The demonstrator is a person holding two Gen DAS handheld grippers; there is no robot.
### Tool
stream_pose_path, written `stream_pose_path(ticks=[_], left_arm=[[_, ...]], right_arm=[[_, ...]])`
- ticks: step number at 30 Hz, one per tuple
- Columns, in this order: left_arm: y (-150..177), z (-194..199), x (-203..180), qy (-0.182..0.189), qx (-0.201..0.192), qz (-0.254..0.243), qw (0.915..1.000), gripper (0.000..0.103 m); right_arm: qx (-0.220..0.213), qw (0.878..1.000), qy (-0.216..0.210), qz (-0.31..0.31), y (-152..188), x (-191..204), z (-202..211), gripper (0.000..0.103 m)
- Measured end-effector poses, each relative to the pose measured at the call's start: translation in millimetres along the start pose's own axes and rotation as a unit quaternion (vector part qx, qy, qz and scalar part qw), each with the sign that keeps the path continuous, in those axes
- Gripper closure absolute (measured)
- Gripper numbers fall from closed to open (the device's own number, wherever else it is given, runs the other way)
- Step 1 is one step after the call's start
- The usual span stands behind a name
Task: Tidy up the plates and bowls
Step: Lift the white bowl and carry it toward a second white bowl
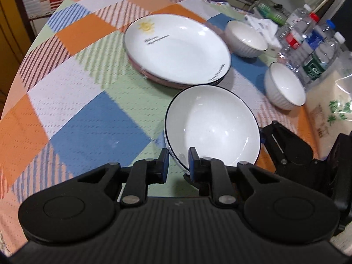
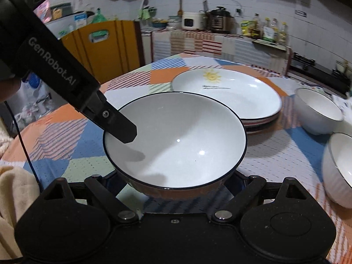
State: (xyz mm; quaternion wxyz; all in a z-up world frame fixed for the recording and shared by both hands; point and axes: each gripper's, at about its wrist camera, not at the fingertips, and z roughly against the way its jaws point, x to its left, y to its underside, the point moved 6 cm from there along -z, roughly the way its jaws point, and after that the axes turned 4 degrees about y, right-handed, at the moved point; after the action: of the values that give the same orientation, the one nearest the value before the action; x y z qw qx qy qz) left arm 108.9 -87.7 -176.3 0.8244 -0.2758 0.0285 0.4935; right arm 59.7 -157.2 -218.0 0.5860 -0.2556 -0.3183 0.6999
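A white bowl with a dark rim is held above the checked tablecloth. My left gripper straddles its near rim, one finger inside and one outside; that inside finger shows in the right wrist view. My right gripper sits under the bowl with its fingertips hidden; its body shows right of the bowl. Behind is a stack of plates, the top one white with a sun design. Two white ribbed bowls stand to the right.
Several water bottles and a plastic bag crowd the table's right edge. The round table carries a patchwork cloth. A kitchen counter with appliances stands beyond. A cream cloth lies at the lower left.
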Motion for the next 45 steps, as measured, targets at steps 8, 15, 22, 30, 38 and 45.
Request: stream_pose_path(ticks=[8, 15, 22, 30, 38, 45], left_arm=[[7, -15, 9, -0.019, 0.010, 0.010, 0.9997, 0.085], [10, -19, 12, -0.010, 0.008, 0.025, 0.9996, 0.084], [11, -8, 11, -0.026, 0.011, 0.015, 0.9995, 0.071], [-13, 27, -26, -0.013, -0.012, -0.038, 0.9991, 0.064], [-31, 18, -82, 0.033, -0.045, -0.064, 0.9964, 0.058], [-55, -8, -114, 0.065, -0.074, -0.061, 0.9933, 0.045]], right_arm=[[0.015, 1.000, -0.007, 0.021, 5, 14, -11, 0.009], [0.016, 0.999, 0.000, 0.039, 6, 15, -15, 0.009], [0.049, 0.998, 0.015, 0.043, 16, 12, -3, 0.009], [0.022, 0.998, 0.058, -0.001, 22, -25, 68, 0.009], [-0.023, 0.982, 0.124, -0.139, 29, -91, 97, 0.009], [-0.010, 0.962, 0.188, -0.198, 48, -131, 76, 0.009]])
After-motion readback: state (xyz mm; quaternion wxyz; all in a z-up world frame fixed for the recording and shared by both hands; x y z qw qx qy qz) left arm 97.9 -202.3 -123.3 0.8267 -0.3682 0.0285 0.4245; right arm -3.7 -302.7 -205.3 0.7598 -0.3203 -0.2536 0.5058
